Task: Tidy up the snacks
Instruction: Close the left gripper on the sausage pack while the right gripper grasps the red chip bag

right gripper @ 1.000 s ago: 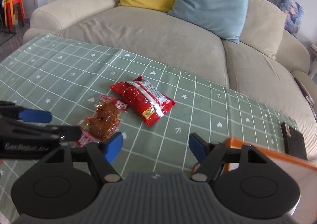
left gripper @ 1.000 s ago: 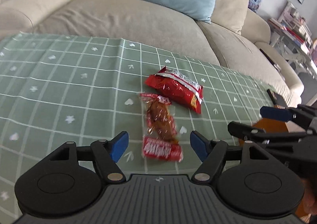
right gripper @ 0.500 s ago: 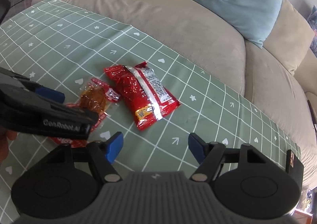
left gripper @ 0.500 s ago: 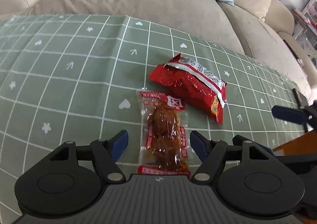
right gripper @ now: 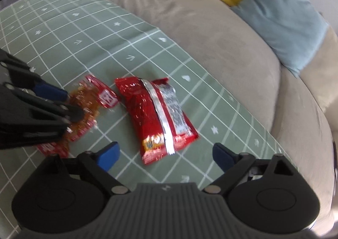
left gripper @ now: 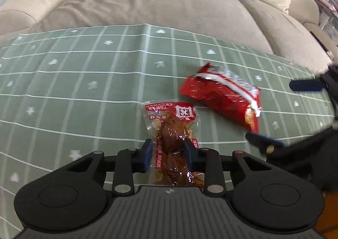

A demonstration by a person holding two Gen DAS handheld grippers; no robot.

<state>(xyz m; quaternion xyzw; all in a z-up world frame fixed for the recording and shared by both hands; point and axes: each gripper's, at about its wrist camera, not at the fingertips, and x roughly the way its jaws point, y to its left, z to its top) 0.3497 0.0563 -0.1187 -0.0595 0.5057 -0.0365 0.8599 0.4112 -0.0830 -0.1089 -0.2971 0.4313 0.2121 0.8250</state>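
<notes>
Glossy crinkled red foil bag, shiny clear plastic snack packet, matt green tablecloth

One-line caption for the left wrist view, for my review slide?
Left hand-held gripper clamps the clear meat snack pack on the green checked tablecloth; red foil snack bag lies beside it.

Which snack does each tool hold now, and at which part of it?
The left tool pinches the clear packet of brown meat with red ends across its middle. The right tool is open over the red foil bag, holding nothing.
</notes>
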